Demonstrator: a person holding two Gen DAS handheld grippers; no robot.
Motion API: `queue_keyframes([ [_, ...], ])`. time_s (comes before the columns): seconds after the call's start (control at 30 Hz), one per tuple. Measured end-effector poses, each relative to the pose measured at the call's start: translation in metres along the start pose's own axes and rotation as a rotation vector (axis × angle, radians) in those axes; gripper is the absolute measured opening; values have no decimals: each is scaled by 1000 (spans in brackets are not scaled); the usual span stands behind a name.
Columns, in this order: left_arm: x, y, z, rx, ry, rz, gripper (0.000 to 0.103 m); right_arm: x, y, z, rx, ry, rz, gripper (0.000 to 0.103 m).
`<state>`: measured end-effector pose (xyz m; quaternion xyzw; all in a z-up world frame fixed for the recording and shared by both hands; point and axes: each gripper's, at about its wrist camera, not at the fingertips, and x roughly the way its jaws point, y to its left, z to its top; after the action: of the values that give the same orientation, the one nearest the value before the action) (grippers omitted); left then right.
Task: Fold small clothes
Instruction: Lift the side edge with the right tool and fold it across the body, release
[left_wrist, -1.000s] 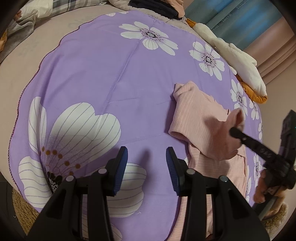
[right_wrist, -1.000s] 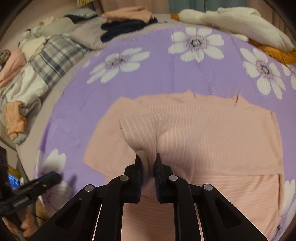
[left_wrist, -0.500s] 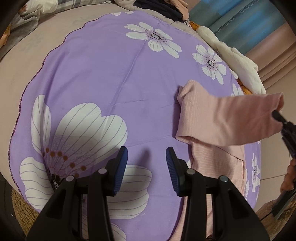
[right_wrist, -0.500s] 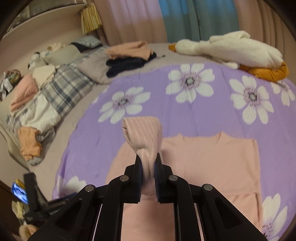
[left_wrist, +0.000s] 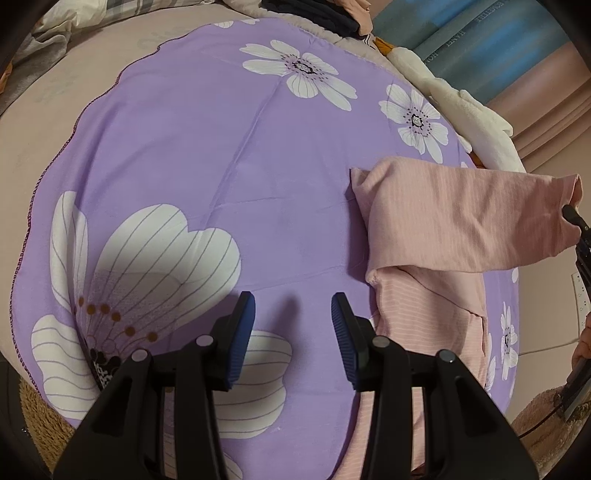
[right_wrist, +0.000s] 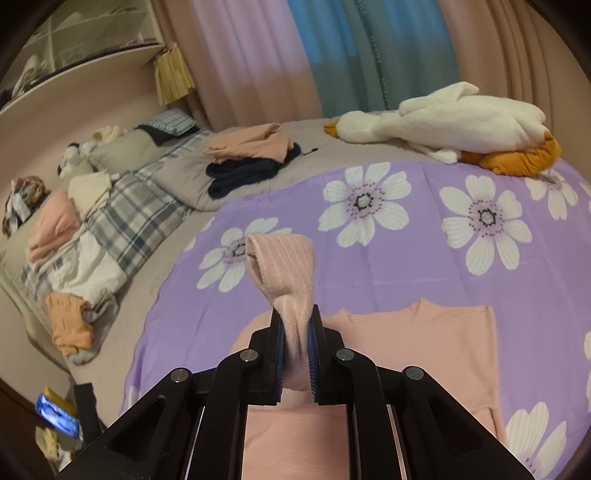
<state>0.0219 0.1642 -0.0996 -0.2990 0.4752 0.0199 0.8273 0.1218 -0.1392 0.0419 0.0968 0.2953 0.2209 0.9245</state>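
The right hand-held gripper (right_wrist: 297, 334) pinches a sleeve of the pink top (right_wrist: 424, 347) above the purple flowered sheet (left_wrist: 221, 155); the left hand-held gripper (left_wrist: 293, 314), spread and empty, hovers beside the top.

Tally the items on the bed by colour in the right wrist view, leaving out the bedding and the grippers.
Pink: 3, the ribbed top pinched by the right gripper, a folded top, a bundle
Navy: 1, folded garment
Orange: 1, crumpled cloth
White: 1, plush goose
Total: 6

Pink ribbed top (right_wrist: 436, 343) on purple sheet (left_wrist: 207, 147) with white flowers, black grippers with blue pads (left_wrist: 243, 332), white-and-orange plush goose (right_wrist: 454, 122), grey-blue plaid blanket (right_wrist: 136, 221), navy clothes (right_wrist: 240, 177).
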Motion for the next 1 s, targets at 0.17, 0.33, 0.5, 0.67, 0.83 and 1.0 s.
queue_keyframes([
  [0.17,2,-2,2,4,0,-7,42,-3,-4,6,7,-6,-11,12],
  [0.33,5,-5,5,9,9,-18,42,-4,-7,11,16,-21,-17,12],
  [0.5,7,-14,8,32,8,-21,42,-2,-14,12,27,-15,-29,12],
  [0.67,14,-26,13,57,14,-26,42,-5,-27,12,52,-20,-46,12],
  [0.83,22,-40,17,86,28,-25,42,-5,-42,7,83,-20,-64,12],
  [1.0,31,-54,22,111,37,-27,42,-2,-57,3,113,-5,-78,12],
])
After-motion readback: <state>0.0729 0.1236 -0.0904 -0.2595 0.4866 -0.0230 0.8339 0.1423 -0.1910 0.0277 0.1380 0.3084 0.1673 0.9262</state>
